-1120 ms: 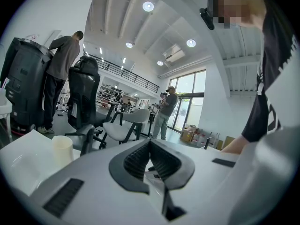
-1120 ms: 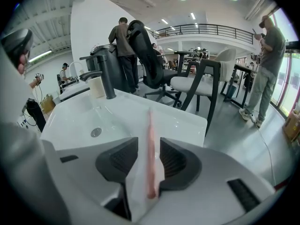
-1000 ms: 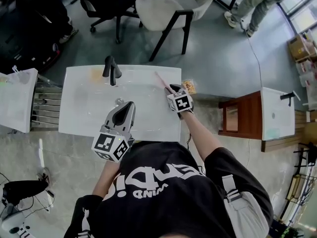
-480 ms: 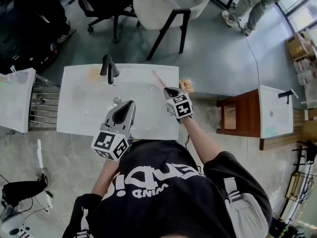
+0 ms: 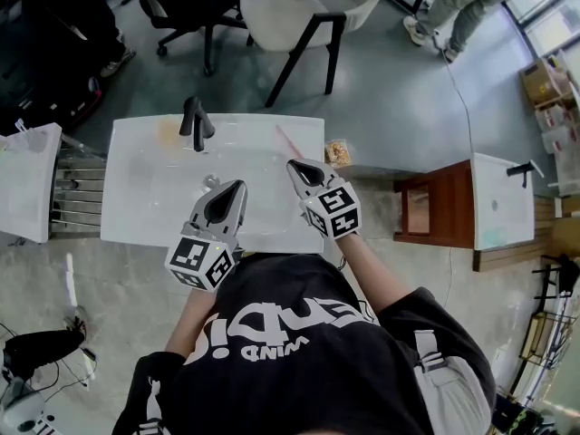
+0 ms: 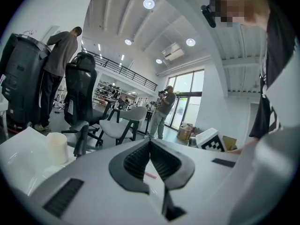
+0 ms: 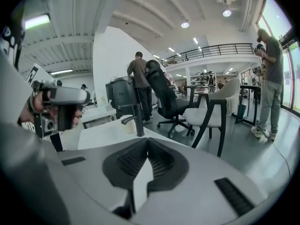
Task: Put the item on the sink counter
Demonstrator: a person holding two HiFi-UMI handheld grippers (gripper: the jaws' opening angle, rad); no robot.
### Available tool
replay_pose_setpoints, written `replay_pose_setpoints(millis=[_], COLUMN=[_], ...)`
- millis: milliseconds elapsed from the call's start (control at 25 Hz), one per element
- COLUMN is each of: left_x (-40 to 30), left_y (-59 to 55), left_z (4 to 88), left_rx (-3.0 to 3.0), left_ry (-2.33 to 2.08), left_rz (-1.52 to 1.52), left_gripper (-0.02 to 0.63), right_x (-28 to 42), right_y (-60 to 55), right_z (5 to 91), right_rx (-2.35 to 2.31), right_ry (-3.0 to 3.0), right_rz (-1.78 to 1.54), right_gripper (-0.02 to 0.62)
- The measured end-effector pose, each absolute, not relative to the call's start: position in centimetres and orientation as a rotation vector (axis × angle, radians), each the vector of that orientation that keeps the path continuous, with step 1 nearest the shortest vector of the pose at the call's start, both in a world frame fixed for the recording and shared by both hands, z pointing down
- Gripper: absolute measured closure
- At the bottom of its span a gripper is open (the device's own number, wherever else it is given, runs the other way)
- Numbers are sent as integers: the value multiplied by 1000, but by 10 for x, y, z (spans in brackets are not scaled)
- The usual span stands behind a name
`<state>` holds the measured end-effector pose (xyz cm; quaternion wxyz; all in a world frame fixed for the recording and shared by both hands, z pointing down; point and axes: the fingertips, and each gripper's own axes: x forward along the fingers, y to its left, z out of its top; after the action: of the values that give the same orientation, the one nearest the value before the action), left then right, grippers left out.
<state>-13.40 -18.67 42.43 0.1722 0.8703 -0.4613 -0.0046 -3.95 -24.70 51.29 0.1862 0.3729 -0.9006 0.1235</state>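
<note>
**Hidden, Cropped or Too Small to Read**

Too small to name from the head view: a pink sliver [image 5: 287,140] lying on the white worktop [image 5: 136,216], and a small packet [image 5: 338,153] just beside its right edge. Middle and near strip of that worktop covered in part by the left claw [image 5: 237,187] and the right claw [image 5: 294,165]. Cropped by the top edge: a bystander [image 5: 473,9], legs only. In both gripper views, lower half blocked by each claw's own grey body.

A big open office or lab hall: office chairs [image 6: 82,93], mezzanine railing [image 7: 215,48], glass doors [image 6: 185,97], ceiling lights [image 6: 148,3], a freestanding sink [image 5: 136,216].
</note>
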Motion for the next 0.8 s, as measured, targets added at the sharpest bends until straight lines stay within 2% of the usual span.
replay_pose_setpoints(millis=[520,800], left_x=[-140,-140], left_y=[-192,-192], left_z=[412,412], left_rx=[2521,2545], left_ry=[-1355,-1384], left_rz=[-12,-7], left_gripper=[586,586], right_x=[-31,-28], right_y=[-206,-201], right_z=[429,415], right_rx=[1210,1243], right_ry=[-2760,-2807], right_rz=[290,245], right_gripper=[577,577])
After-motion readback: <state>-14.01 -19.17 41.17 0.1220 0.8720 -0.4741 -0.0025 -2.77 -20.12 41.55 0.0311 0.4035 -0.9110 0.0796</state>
